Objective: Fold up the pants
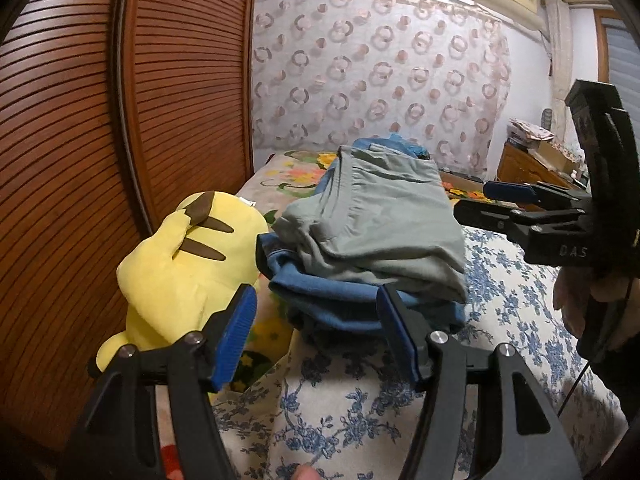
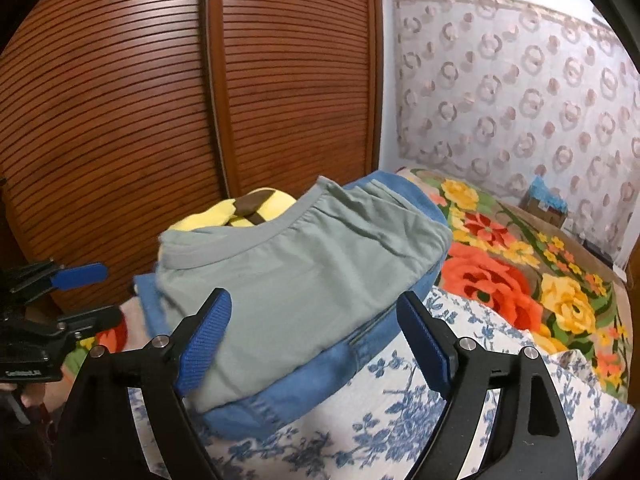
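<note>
Both your left claw (image 1: 316, 320) and right claw (image 2: 314, 322) gape released over folded green pants (image 2: 296, 276) on the floral bed (image 2: 400, 412) beside louvered wardrobe doors (image 2: 160, 100).

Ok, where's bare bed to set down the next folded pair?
Free: the blue-flowered sheet in front of the folded stack, green pants on blue garment, and the flower blanket to its right. Crowded: the stack's left, where the yellow plush toy sits against the wardrobe.

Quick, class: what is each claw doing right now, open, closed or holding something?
Left claw: open, holding nothing.
Right claw: open, holding nothing; the folded pants lie free.
</note>
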